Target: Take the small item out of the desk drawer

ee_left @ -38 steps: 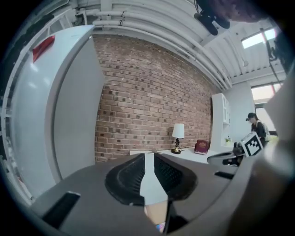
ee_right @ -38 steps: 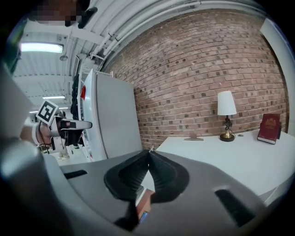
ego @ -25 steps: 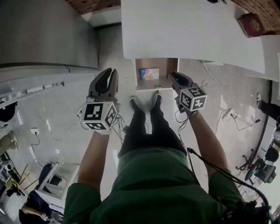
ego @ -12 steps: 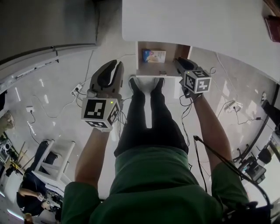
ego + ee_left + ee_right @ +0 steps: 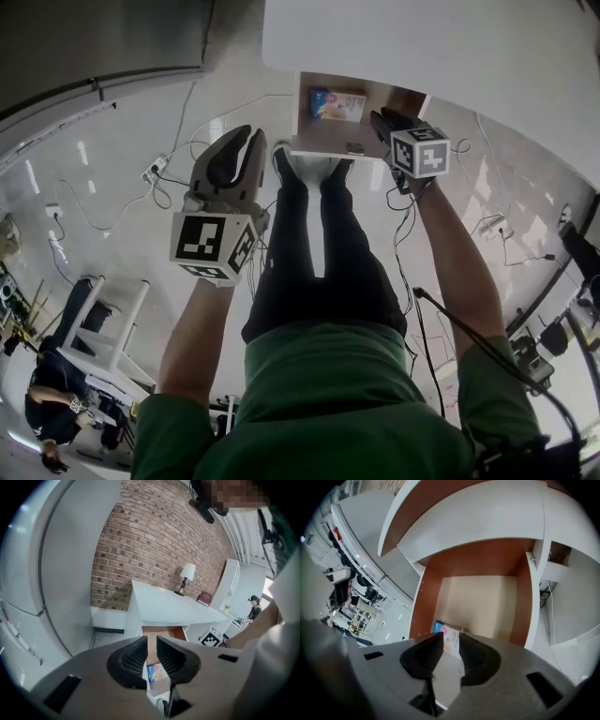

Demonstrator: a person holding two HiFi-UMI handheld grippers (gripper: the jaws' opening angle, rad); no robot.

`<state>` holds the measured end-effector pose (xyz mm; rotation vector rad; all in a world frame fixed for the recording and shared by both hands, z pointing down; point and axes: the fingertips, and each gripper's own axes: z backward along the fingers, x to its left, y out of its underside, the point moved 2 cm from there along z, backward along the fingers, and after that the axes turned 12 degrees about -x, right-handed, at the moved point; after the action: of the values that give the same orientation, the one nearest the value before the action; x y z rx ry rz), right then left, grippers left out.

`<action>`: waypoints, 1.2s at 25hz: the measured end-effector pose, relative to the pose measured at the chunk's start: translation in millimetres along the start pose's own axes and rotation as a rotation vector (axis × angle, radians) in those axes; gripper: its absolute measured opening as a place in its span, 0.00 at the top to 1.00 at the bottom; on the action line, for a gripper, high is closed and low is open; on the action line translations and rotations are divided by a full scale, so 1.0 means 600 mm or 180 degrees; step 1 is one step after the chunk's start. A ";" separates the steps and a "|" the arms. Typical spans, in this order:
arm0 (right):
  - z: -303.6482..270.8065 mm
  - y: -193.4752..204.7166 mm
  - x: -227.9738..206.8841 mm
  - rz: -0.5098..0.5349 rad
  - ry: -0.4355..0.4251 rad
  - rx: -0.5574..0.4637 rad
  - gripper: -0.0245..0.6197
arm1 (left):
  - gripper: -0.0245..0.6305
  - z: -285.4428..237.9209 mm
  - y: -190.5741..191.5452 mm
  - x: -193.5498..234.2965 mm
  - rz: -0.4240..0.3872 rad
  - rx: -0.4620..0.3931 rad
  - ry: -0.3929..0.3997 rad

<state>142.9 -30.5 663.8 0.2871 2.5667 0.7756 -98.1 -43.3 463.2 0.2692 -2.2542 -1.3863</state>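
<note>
The desk drawer (image 5: 302,112) stands pulled out under the white desk (image 5: 422,47). A small blue, pink and yellow packet (image 5: 337,104) lies flat on its floor near the front. My right gripper (image 5: 382,119) hangs over the drawer's right front corner and tilts steeply down. Its jaws have just been opening and nothing is between them. In the right gripper view the packet (image 5: 439,627) shows just beyond the right gripper (image 5: 451,636). My left gripper (image 5: 247,141) is left of the drawer, over the floor, open by a narrow gap and empty. The left gripper (image 5: 151,644) looks toward the packet (image 5: 156,672).
The person's shoes (image 5: 284,164) stand just before the drawer front. Cables and a power strip (image 5: 155,172) lie on the tiled floor to the left. A grey cabinet (image 5: 94,37) stands at the far left. On the desk sit a lamp (image 5: 187,573) and a red book (image 5: 205,598).
Both grippers have sunk toward the drawer. The right one has tipped further down and now hangs at the drawer's right front corner. The left stays beside the drawer.
</note>
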 end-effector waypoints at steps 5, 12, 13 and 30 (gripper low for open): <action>-0.031 0.013 0.000 0.0012 -0.0028 0.0146 0.80 | 0.88 -0.004 0.025 0.005 0.0096 0.0017 -0.0032; -0.074 0.057 -0.007 -0.0013 -0.0041 0.0371 0.77 | 0.88 0.000 0.063 0.009 0.0222 0.0061 -0.0063; -0.079 0.060 -0.009 -0.0028 -0.0041 0.0382 0.76 | 0.88 0.002 0.067 0.010 0.0234 0.0070 -0.0072; -0.147 0.096 -0.051 -0.0100 0.0106 0.0738 0.71 | 0.88 0.016 0.104 0.039 0.0357 0.0200 -0.0189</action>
<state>132.5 -34.7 772.7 0.3065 2.6882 0.4749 -118.1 -16.0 521.1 0.1216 -2.3264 -1.2832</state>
